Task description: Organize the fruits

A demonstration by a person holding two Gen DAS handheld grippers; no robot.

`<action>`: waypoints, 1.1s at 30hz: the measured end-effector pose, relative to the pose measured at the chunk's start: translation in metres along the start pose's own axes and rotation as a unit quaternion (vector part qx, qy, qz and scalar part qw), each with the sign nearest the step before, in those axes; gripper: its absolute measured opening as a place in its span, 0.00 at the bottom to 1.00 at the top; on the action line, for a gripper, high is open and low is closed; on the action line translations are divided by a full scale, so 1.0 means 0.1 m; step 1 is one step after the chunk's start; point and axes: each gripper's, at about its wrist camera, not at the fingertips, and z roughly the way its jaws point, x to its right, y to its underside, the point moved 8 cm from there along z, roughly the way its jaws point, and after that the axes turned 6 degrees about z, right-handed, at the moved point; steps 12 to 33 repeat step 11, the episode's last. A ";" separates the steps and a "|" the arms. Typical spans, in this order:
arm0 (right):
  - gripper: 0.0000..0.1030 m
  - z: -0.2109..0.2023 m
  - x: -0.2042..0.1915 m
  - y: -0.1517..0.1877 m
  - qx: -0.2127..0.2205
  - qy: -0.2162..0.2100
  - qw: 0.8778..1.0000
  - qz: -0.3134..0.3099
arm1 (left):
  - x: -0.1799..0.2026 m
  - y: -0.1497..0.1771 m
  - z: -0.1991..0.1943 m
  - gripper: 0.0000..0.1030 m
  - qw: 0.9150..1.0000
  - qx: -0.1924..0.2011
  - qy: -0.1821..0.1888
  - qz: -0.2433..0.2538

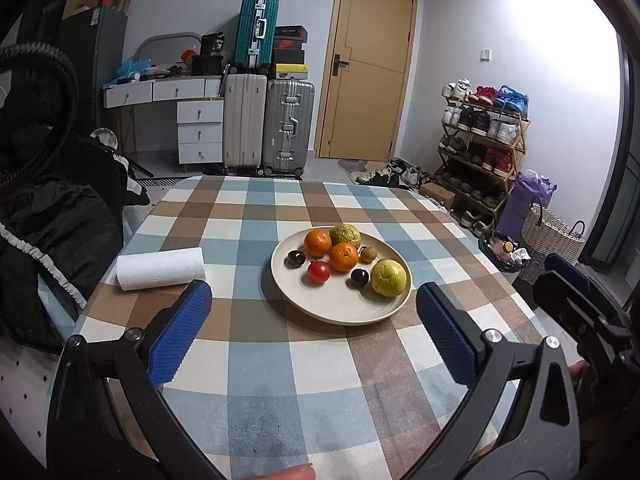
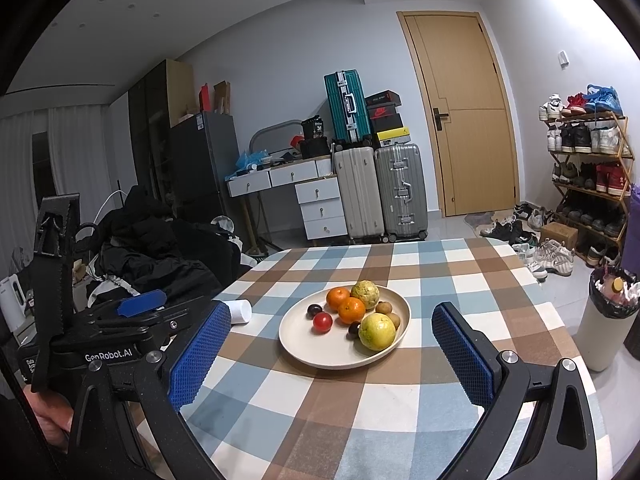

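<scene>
A cream plate (image 1: 340, 308) (image 2: 304, 344) sits mid-table on the checked cloth. On it lie two oranges (image 1: 343, 257) (image 2: 351, 310), two yellow-green guavas (image 1: 389, 277) (image 2: 377, 331), a red tomato (image 1: 318, 272) (image 2: 322, 322), dark plums (image 1: 359, 277) (image 2: 314, 311) and small brown fruits (image 1: 368, 254) (image 2: 385, 307). My left gripper (image 1: 314, 300) is open and empty, just short of the plate. My right gripper (image 2: 332, 328) is open and empty, also short of the plate. The left gripper's body (image 2: 120, 332) shows at the left of the right wrist view.
A paper towel roll (image 1: 161, 268) (image 2: 240, 310) lies left of the plate. The checked table (image 1: 260, 380) (image 2: 440, 280) has dark clothes (image 1: 60, 208) off its left edge. A lined bin (image 2: 608, 320), a shoe rack (image 2: 588, 176) and suitcases (image 2: 380, 192) stand beyond.
</scene>
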 end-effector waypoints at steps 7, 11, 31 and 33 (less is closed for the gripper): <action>1.00 0.02 0.00 0.01 0.001 0.001 1.000 0.001 | 0.00 -0.02 0.05 0.99 1.000 -0.001 0.000 0.005; 1.00 0.02 0.01 0.02 0.000 0.001 1.000 0.003 | 0.04 -0.02 0.08 0.99 1.000 -0.003 0.002 0.013; 1.00 0.02 0.01 0.02 0.000 0.001 1.000 0.003 | 0.04 -0.02 0.08 0.99 1.000 -0.003 0.002 0.013; 1.00 0.02 0.01 0.02 0.000 0.001 1.000 0.003 | 0.04 -0.02 0.08 0.99 1.000 -0.003 0.002 0.013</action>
